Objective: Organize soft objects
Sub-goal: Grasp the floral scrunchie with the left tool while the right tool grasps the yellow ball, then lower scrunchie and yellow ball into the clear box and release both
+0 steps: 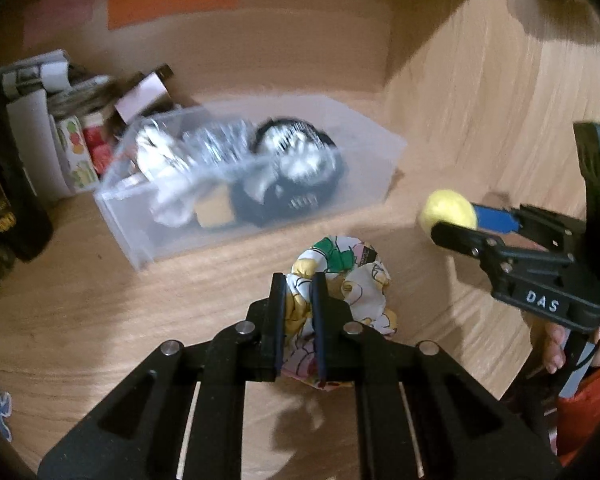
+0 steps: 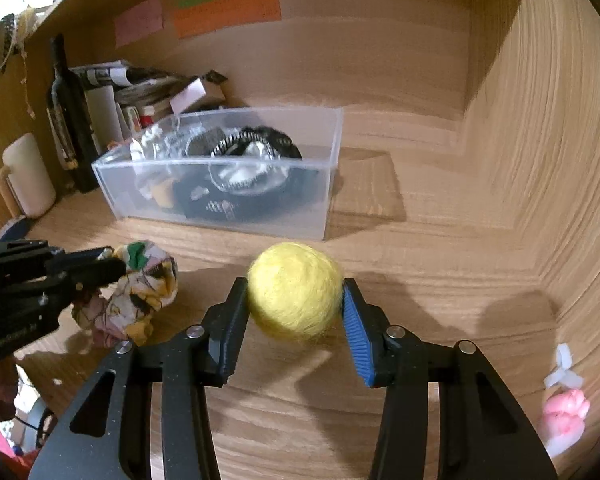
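My left gripper (image 1: 299, 280) is shut on a crumpled floral cloth (image 1: 352, 276) and holds it above the wooden shelf; the gripper and cloth (image 2: 140, 292) also show at the left of the right wrist view. My right gripper (image 2: 295, 286) is shut on a yellow felt ball (image 2: 294, 290) and holds it above the shelf; the ball (image 1: 450, 210) shows at the right of the left wrist view. A clear plastic bin (image 2: 320, 208) stands ahead on the shelf (image 2: 420, 248), with black-and-white and silvery soft items (image 1: 296, 160) inside.
A dark bottle (image 2: 70, 116), a cream mug (image 2: 28, 176) and stacked boxes and papers (image 1: 76, 120) stand at the left. Wooden walls (image 2: 540, 160) close the right and back. A pink toy with a white propeller (image 2: 564, 412) lies at the right.
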A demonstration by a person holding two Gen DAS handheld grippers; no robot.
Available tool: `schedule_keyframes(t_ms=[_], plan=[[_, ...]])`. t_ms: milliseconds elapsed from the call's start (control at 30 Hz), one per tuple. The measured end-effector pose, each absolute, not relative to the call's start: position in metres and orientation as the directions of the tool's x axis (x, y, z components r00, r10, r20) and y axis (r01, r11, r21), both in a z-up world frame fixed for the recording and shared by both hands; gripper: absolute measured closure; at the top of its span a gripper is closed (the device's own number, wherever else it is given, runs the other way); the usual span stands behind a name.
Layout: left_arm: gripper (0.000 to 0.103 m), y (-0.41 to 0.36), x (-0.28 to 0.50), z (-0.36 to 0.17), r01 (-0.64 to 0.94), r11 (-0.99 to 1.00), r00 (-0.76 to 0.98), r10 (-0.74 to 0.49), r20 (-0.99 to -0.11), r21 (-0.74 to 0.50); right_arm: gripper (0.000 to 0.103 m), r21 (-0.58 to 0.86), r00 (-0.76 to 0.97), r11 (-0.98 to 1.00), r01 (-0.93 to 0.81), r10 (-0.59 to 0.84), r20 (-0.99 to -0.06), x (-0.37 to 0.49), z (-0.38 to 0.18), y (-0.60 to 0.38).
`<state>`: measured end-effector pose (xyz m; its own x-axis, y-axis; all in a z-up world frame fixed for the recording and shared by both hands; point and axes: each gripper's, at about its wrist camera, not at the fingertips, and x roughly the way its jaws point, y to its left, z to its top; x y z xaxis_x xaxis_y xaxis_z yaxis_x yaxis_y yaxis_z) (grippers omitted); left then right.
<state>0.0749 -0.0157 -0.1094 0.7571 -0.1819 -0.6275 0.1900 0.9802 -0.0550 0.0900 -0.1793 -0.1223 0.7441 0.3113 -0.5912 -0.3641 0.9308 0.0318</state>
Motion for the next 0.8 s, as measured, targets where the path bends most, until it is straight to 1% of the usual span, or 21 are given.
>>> schedule_keyframes(t_ms=[233,533,800], plan=[[0.092,0.004,0.082,-0.078,0.148,0.987,0.818,-0.157,-0.554,-0.061,0.061,0.032,0.770,0.923,-0.385,0.340,-0.541,0.088,-0.102,-0.174],[0.092,0.026,0.096,-0.042,0.087,0.995,0.883,-0.096,-0.459,-0.041,0.061,0.018,0.806,0.918,-0.397,0.358,-0.472,0.101,-0.073,-0.163],[0.092,0.038,0.121,-0.027,0.069,0.997,0.899,-0.080,-0.430,-0.042,0.061,0.012,0.824,0.914,-0.405,0.370,-0.429,0.125,-0.051,-0.153]])
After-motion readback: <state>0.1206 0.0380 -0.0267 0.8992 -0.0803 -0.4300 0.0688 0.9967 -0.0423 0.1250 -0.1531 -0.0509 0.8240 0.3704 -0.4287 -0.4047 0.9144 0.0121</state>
